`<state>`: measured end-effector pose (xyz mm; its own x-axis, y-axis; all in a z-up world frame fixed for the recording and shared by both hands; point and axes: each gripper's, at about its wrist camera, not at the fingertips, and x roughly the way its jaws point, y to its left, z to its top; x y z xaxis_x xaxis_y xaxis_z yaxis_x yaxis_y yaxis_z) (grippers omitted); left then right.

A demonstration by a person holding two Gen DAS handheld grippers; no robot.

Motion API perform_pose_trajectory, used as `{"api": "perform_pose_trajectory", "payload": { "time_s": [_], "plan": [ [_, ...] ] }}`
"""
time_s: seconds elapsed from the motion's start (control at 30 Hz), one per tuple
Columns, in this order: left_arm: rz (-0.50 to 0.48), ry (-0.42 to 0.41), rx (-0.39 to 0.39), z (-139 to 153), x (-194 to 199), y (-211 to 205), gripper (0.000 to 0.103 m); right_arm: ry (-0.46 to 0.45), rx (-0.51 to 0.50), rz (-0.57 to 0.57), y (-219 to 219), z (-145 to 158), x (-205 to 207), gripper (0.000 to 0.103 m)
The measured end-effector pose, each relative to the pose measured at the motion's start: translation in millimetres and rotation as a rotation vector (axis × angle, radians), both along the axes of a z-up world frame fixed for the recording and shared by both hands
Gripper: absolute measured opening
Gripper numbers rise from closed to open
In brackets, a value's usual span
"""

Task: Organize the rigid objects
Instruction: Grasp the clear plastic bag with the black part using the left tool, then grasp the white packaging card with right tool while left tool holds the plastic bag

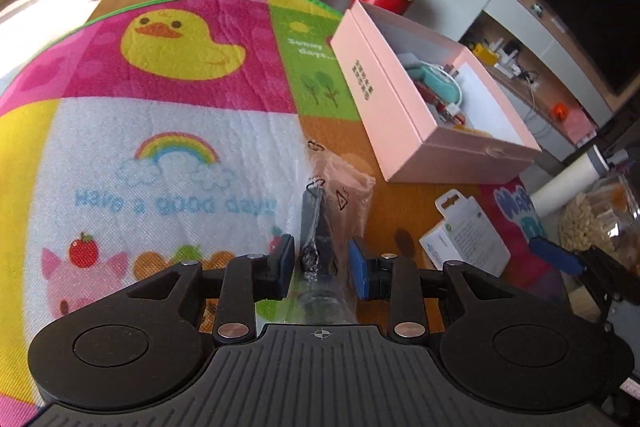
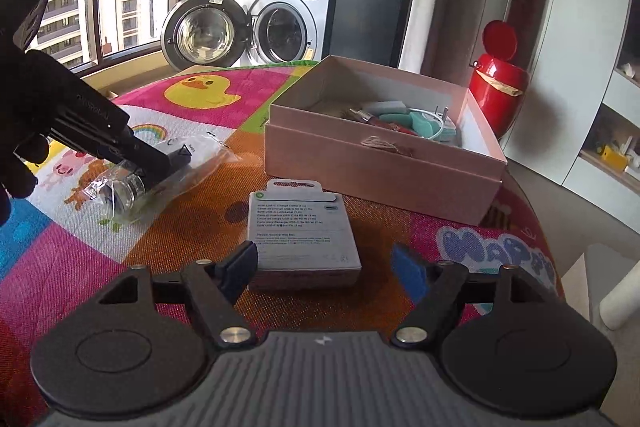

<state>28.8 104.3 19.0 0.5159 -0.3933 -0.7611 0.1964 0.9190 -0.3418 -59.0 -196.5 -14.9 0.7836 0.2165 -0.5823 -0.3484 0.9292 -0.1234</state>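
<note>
A dark object with a clear cylindrical part, sealed in a clear plastic bag (image 1: 316,227), lies low over the colourful play mat (image 1: 160,107). My left gripper (image 1: 322,255) is shut on it, blue pads on either side. In the right wrist view the same bag (image 2: 124,191) rests on the mat under the left gripper (image 2: 176,159), which a dark-gloved hand (image 2: 16,163) holds. My right gripper (image 2: 324,259) stands open around the near end of a white cable box (image 2: 304,227), its pads clear of the box. The open pink box (image 2: 380,163) beyond holds chargers and cables.
The pink box (image 1: 400,99) sits at the mat's right side, the white cable box (image 1: 468,243) in front of it. A red bin (image 2: 498,87) stands behind, a washing machine (image 2: 280,27) further back. A jar of snacks (image 1: 592,223) and a white roll (image 1: 568,183) are at the right.
</note>
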Motion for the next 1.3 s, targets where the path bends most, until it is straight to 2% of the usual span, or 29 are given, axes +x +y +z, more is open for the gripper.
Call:
{"api": "perform_pose_trajectory", "payload": {
  "time_s": [0.07, 0.13, 0.3, 0.4, 0.5, 0.67, 0.77, 0.9, 1.1, 1.2, 1.23, 1.3],
  "plan": [
    [-0.065, -0.062, 0.08, -1.3, -14.3, -14.3, 0.034, -0.003, 0.009, -0.01, -0.8, -1.3, -0.4, 0.08],
    [-0.078, -0.091, 0.12, -2.3, -23.0, -18.7, 0.035, -0.001, 0.026, -0.021, -3.1, -2.6, -0.5, 0.082],
    [-0.027, -0.084, 0.061, -5.2, -20.2, -12.1, 0.034, -0.009, 0.059, -0.043, -5.4, -5.9, -0.8, 0.086],
    [0.006, -0.098, 0.052, -6.0, -14.1, -14.7, 0.033, 0.001, 0.089, -0.053, -5.9, -7.9, -0.9, 0.086],
    [0.014, -0.13, 0.059, -9.0, -13.7, -20.7, 0.033, 0.101, 0.107, 0.008, 0.3, -9.8, 3.7, 0.086],
    [0.021, -0.228, 0.094, -16.5, -30.3, -26.9, 0.034, 0.115, 0.055, -0.008, 9.4, -17.3, 5.7, 0.086],
    [0.003, -0.275, 0.103, -19.7, -37.4, -26.1, 0.035, 0.148, 0.094, -0.026, 3.9, -20.2, 9.8, 0.088],
    [0.018, -0.312, 0.058, -23.7, -42.1, -18.6, 0.032, 0.185, 0.146, -0.012, 2.9, -22.3, 13.3, 0.103],
    [0.053, -0.291, -0.038, -26.6, -39.3, -3.9, 0.028, 0.191, 0.069, -0.012, 14.1, -23.8, 13.7, 0.103],
    [0.053, -0.295, -0.03, -26.0, -40.0, -5.3, 0.028, 0.217, 0.038, 0.02, 15.4, -19.4, 18.6, 0.102],
    [0.053, -0.296, -0.026, -26.2, -40.3, -5.9, 0.028, 0.219, 0.038, 0.02, 15.1, -15.8, 20.3, 0.098],
    [0.052, -0.297, -0.024, -26.4, -40.2, -6.1, 0.028, 0.161, 0.036, -0.006, 15.0, -6.8, 20.2, 0.096]
  ]
}}
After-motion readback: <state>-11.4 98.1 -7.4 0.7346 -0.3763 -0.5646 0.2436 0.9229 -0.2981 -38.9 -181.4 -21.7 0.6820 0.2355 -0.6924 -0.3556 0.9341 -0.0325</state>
